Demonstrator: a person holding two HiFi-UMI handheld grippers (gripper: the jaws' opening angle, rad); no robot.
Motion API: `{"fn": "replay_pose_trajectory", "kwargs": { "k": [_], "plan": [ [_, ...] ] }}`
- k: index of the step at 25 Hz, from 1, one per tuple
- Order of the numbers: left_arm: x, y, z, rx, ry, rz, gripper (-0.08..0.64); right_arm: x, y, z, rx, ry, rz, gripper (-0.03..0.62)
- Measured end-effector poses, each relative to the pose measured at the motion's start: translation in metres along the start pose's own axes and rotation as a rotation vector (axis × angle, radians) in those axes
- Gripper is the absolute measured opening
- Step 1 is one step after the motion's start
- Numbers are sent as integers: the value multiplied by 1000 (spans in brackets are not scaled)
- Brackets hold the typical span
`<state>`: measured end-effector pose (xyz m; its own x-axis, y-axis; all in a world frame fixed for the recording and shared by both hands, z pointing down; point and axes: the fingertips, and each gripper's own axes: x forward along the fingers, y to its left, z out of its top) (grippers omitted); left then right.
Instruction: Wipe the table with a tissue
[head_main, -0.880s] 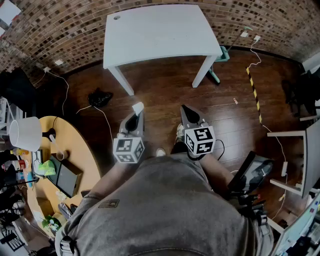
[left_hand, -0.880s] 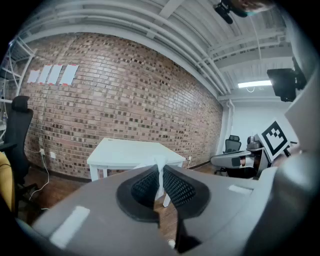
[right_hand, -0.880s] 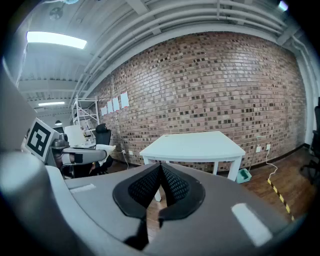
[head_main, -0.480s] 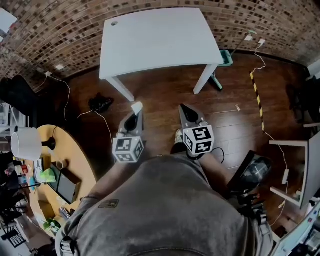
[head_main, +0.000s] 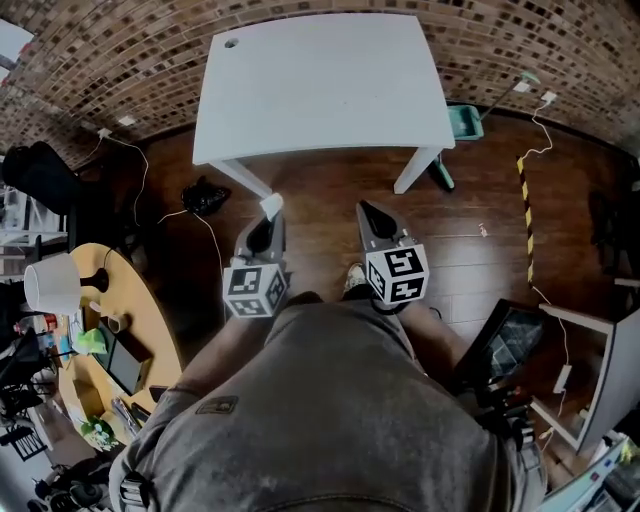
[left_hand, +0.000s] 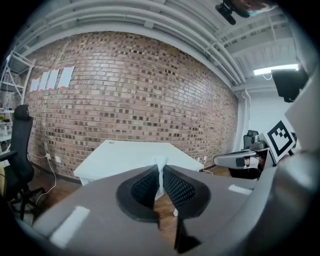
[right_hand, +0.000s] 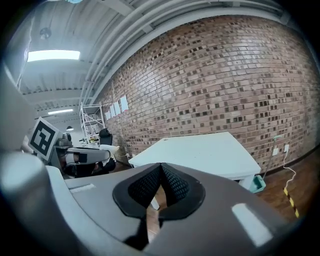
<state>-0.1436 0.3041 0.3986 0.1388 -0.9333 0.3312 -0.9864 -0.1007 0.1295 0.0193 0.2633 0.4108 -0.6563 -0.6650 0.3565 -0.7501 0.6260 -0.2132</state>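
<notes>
Head view, steeply down: white table (head_main: 320, 85) against a brick wall (head_main: 120, 50), on a dark wooden floor (head_main: 330, 200).

Both grippers held side by side above the floor, just short of the table's near edge and pointing toward it. Left gripper (head_main: 266, 215) close to the table's near left leg. Right gripper (head_main: 366, 213) inward of its near right leg.

Left fingers (left_hand: 147, 185) closed onto a white tissue (head_main: 271, 205). A thin strip of it pinched upright between the ribbed pads, its top poking just past the tips. Tissue in the air, apart from the table and not yet touching its top.

Right fingers (right_hand: 172, 182) pressed together tip to tip, nothing between them.

Beside the table's right leg: a teal plastic pan (head_main: 466, 120). Well off to the table's left: a round yellow desk (head_main: 150, 330) bearing a white lamp (head_main: 50, 283).
</notes>
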Motion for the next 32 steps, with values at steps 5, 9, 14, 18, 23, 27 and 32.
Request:
{"fn": "replay_pose_trajectory", "kwargs": {
  "k": [5,9,14,18,23,27,32],
  "plan": [
    [18,3,4,-2,18,28,21,16,-14,2,8,14,23,14],
    [29,8,5,3,34,38,21,29,-23,1,17,28,33,14],
    [55,20,9,-9,39,26,21,53,-31,9,12,38,27,14],
    [84,35,16,-17,34,-1,21,77,-39,19,-1,48,6,14],
    [122,58,26,-18,34,-40,21,114,-51,32,2,57,-36,14],
    [151,79,35,-24,47,-69,21,144,-59,42,9,70,-74,14],
    [180,104,41,-33,71,-109,21,176,-65,56,11,80,-128,14]
  ]
}}
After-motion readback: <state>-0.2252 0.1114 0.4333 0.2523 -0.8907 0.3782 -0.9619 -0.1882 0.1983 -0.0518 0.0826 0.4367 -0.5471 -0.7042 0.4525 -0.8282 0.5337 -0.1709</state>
